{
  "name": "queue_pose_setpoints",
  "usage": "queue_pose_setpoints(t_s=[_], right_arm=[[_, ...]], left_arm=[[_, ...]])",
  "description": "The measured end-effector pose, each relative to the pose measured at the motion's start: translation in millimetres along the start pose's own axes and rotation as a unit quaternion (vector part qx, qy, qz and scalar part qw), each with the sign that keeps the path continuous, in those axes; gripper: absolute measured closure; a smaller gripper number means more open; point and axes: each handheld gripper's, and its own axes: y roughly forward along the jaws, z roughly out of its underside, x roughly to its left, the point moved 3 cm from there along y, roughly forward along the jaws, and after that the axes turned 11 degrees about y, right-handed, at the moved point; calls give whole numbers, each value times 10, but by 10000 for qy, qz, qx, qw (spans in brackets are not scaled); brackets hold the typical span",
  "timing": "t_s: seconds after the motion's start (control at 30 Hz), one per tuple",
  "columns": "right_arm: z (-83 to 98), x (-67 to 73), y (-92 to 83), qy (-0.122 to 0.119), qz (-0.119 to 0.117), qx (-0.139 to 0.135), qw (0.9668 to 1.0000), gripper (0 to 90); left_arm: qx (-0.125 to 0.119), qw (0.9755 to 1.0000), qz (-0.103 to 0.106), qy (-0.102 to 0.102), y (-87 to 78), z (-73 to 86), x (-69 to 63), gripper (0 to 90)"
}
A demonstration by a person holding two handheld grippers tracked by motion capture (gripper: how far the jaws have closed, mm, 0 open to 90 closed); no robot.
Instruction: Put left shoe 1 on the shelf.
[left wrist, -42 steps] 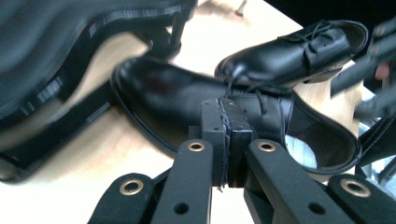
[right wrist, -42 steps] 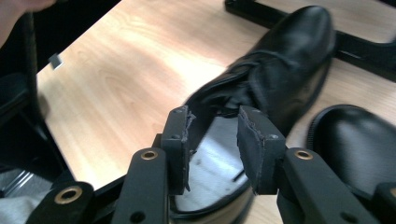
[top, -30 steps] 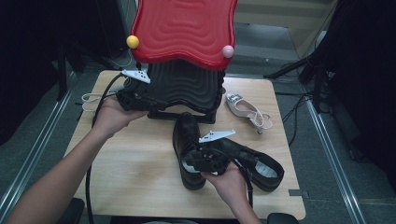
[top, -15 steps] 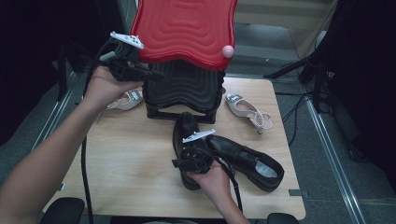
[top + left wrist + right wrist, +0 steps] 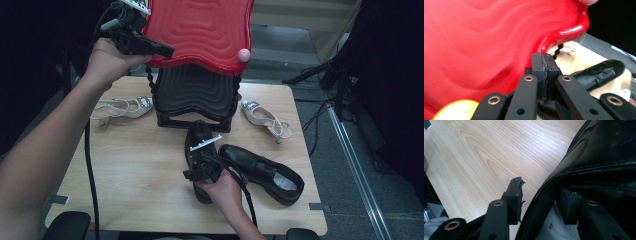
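Right gripper [image 5: 200, 161] jaws set astride side wall of black shoe [image 5: 200, 150], one pad inside, one outside, gap seen at outer pad; jaws just closing, wall not yet pinched. Left gripper [image 5: 545, 75] clenched empty, raised beside red lid [image 5: 200, 30] of rack. Risk judged: thin collar could slip out if lifted early; heavy toe could swing. Shoe glossy black leather, laced, lying mid-table beside its mate [image 5: 262, 167] on wooden table [image 5: 125, 165].

Tabletop [image 5: 125, 165] evenly lit, surroundings dark; red lid [image 5: 486, 45] blurred close up, perhaps motion; soft shadows.
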Motion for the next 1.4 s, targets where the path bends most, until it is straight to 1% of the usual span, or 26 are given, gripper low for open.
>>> queue_pose_setpoints(t_s=[0.07, 0.1, 0.17, 0.23, 0.27, 0.3, 0.33, 0.4, 0.47, 0.53, 0.57, 0.6, 0.7, 0.73, 0.8, 0.83, 0.97, 1.03, 1.07, 1.1, 1.13, 1.23, 1.27, 1.33, 1.37, 1.4], right_arm=[[-6, -7, 6, 2, -25, 16, 10000, 610], [-11, -21, 6, 68, -88, 83, 9999, 625], [-12, -18, 8, 54, -91, 84, 9999, 637], [-10, -11, 5, 47, -49, 107, 9999, 678], [-8, -24, -12, 81, -57, 114, 9999, 741], [-5, -33, -34, 115, -65, 133, 9998, 783], [-5, -33, -34, 115, -65, 133, 9998, 783], [13, -86, -106, 72, -91, 155, 9998, 856], [17, -106, -132, 86, -133, 145, 9998, 862], [15, -139, -195, 115, -185, 31, 9998, 866], [6, -181, -263, 149, -254, -82, 9995, 868], [6, -181, -263, 149, -254, -82, 9995, 868], [-22, -266, -379, 273, -460, -150, 9985, 869], [-22, -266, -379, 273, -460, -150, 9985, 869], [-48, -285, -458, 291, -648, -190, 9973, 870], [-48, -285, -458, 291, -648, -190, 9973, 870], [-100, -247, -567, 263, -875, -165, 9957, 868], [-125, -202, -625, 241, -919, -141, 9954, 867], [-139, -176, -656, 196, -928, -125, 9954, 867], [-171, -113, -730, 98, -928, -139, 9955, 867], [-171, -113, -730, 98, -928, -139, 9955, 867], [-262, 4, -924, -69, -987, -285, 9947, 866], [-262, 4, -924, -69, -987, -285, 9947, 866], [-316, 54, -1031, -144, -1003, -365, 9942, 864], [-384, 98, -1137, -226, -991, -455, 9938, 862], [-384, 98, -1137, -226, -991, -455, 9938, 862]], left_arm=[[50, 10000, -45, -54, 27, -18, 45, 898], [67, 9999, -78, -77, 43, -20, 66, 896], [115, 9997, -133, -161, 78, -14, 105, 896], [132, 9998, -93, -141, 115, -6, 115, 900], [167, 9997, -105, -107, 129, -7, 109, 900], [271, 9994, -188, -54, 164, -12, 91, 900], [271, 9994, -188, -54, 164, -12, 91, 900], [330, 9992, -229, -45, 174, -16, 85, 900], [336, 9992, -218, -46, 170, -13, 87, 900], [332, 9992, -230, -34, 169, -11, 84, 900], [334, 9991, -246, -29, 171, -11, 80, 900], [339, 9991, -256, -28, 172, -12, 78, 900], [350, 9990, -269, -25, 173, -12, 76, 900], [351, 9990, -268, -26, 172, -12, 77, 900], [354, 9990, -270, -13, 171, -10, 76, 900], [351, 9990, -270, -15, 171, -10, 76, 900], [359, 9990, -276, -25, 172, -11, 75, 900], [368, 9989, -277, -18, 171, -11, 73, 900], [374, 9989, -279, -16, 171, -10, 73, 900], [375, 9989, -279, -19, 171, -10, 73, 900], [375, 9989, -280, -14, 171, -10, 72, 900], [380, 9989, -281, -22, 171, -11, 72, 900], [381, 9989, -284, -17, 171, -11, 71, 900], [386, 9989, -283, -19, 170, -10, 72, 900], [396, 9988, -297, -14, 171, -10, 71, 900], [398, 9988, -296, -13, 171, -10, 71, 900]])
